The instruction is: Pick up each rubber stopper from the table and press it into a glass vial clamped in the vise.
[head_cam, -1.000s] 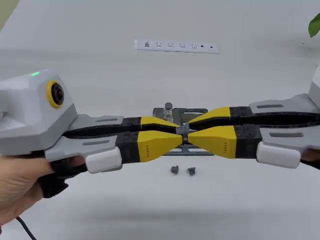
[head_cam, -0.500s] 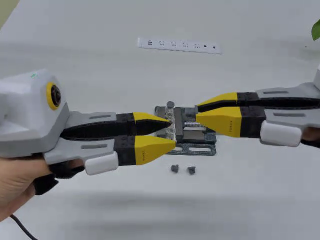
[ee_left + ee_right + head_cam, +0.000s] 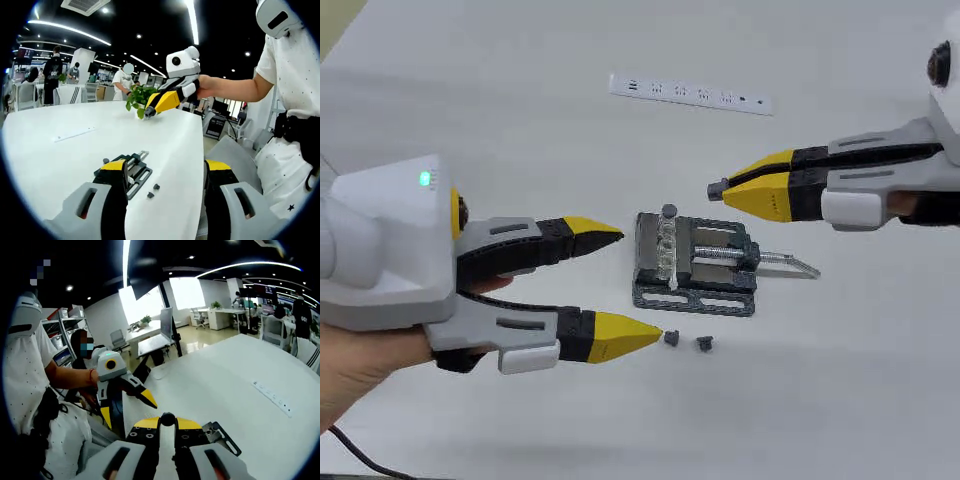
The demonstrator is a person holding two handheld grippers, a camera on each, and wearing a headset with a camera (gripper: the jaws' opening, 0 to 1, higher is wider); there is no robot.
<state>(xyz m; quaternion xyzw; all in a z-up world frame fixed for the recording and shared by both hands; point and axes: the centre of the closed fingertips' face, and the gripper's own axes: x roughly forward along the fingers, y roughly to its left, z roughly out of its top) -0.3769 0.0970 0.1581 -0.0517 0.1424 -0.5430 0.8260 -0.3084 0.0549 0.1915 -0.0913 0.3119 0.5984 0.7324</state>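
Head view: the 2 grippers, tip to tip 1 second ago, have parted. The right gripper [image 3: 722, 189] now pinches a rubber stopper [image 3: 716, 186], and the left gripper [image 3: 638, 283] gapes empty. Pressing it in at the vise [image 3: 732, 262] likely follows.

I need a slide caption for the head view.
Right hand-held gripper holds a rubber stopper near the vise; left hand-held gripper is open.

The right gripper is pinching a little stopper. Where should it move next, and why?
Probably it should move down toward the vise until the right gripper sits just above an uncapped vial. It is shut on a stopper but hangs apart from the vials clamped there, and most of them look uncapped.
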